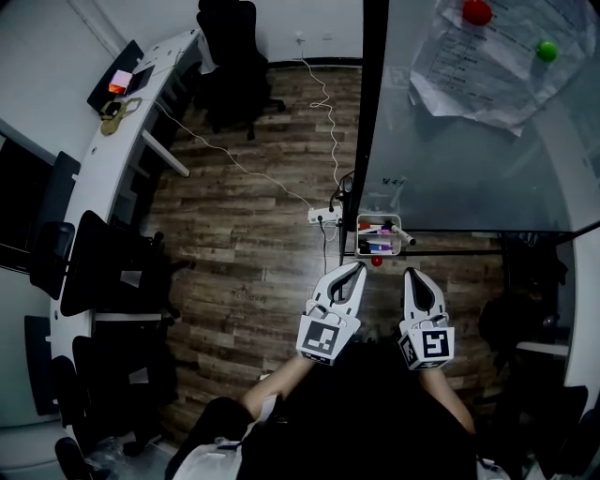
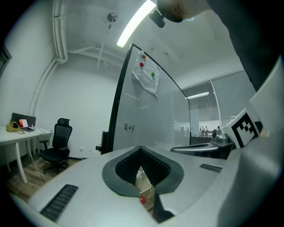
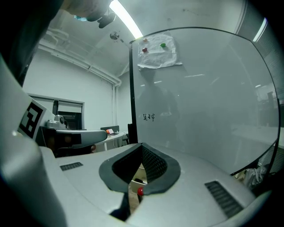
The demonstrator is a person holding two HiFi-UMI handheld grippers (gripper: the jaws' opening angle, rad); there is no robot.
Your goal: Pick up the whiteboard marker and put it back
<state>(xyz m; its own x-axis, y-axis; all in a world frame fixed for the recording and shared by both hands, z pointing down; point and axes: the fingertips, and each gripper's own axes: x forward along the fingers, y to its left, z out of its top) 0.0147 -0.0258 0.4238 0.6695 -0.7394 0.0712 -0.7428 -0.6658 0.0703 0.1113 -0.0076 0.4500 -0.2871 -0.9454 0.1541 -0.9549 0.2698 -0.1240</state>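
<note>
Several whiteboard markers lie in a small white tray [image 1: 361,225] fixed to the whiteboard's [image 1: 469,141] lower edge; one white-barrelled marker [image 1: 405,234] juts out to the right. My left gripper [image 1: 356,268] sits just below the tray, shut, with nothing in it. Beside it, my right gripper [image 1: 412,275] is also shut and empty. A red ball [image 1: 376,262] hangs under the tray between the two tips. In the left gripper view, the gripper [image 2: 141,150] has its jaws meeting, with the tray [image 2: 143,179] and red ball [image 2: 142,200] showing through the pad gap. The right gripper [image 3: 142,146] view shows the same red ball [image 3: 140,191].
A sheet of paper [image 1: 478,66] is pinned to the board by a red magnet [image 1: 476,11] and a green magnet [image 1: 546,51]. A power strip [image 1: 323,215] and cables lie on the wooden floor. Black office chairs [image 1: 230,56] and a long white desk [image 1: 112,150] stand to the left.
</note>
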